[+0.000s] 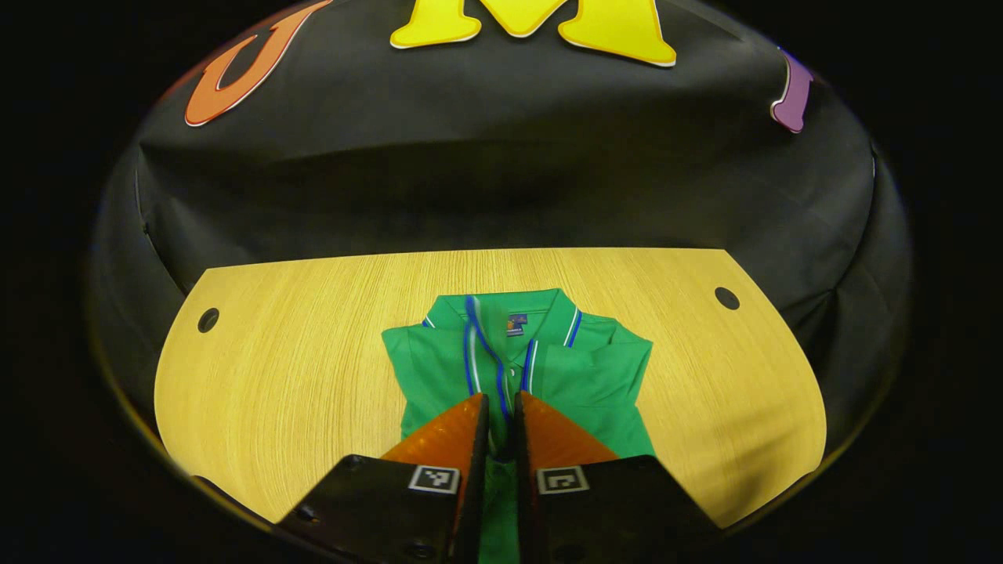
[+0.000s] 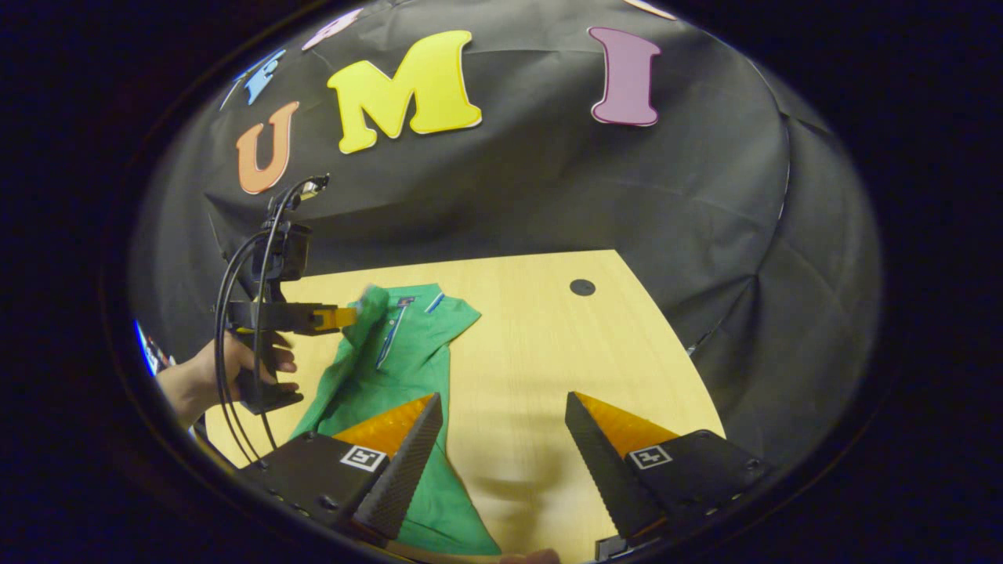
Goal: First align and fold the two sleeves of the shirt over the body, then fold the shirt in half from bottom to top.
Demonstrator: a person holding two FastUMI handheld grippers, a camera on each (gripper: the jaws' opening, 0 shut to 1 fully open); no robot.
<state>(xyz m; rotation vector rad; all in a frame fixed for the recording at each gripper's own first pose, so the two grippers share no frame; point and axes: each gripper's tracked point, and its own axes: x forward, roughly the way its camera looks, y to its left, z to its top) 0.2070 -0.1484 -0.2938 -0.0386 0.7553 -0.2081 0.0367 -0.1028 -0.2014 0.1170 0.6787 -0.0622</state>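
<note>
On the table, ahead of the fingers: a green shirt [image 1: 517, 368] lies on the wooden table [image 1: 298, 352], collar toward the booth wall.

Left gripper [image 1: 501, 407], state: the two fingers stand almost together, with a narrow slit between them. Green cloth shows in that slit and runs down between the finger bases. Whether both fingers actually press on the cloth, I cannot tell from its own view.

Shirt relative to left fingers: collar and button placket lie straight ahead of the tips, just beyond them. The shirt's body spreads out to either side of the tips and passes beneath them.

Left gripper seen from the right gripper view: the left gripper [image 2: 350, 316] sits at the shirt's [image 2: 400, 368] far left edge, where a fold of green cloth stands raised off the table at its tip. A hand [image 2: 235, 368] holds its grip.

Right gripper [image 2: 504, 411], state: fingers spread wide apart, nothing between them, bare table [image 2: 548, 329] showing in the gap.

Shirt relative to right fingers: the shirt lies to the left of the gap. Its lower part passes under and beside the left-hand finger [image 2: 407, 462]. The right-hand finger [image 2: 599, 454] is well apart from the cloth, over bare wood.

Table detail: a dark round hole [image 2: 582, 287] lies beyond the right-hand finger, near the far edge.
</note>
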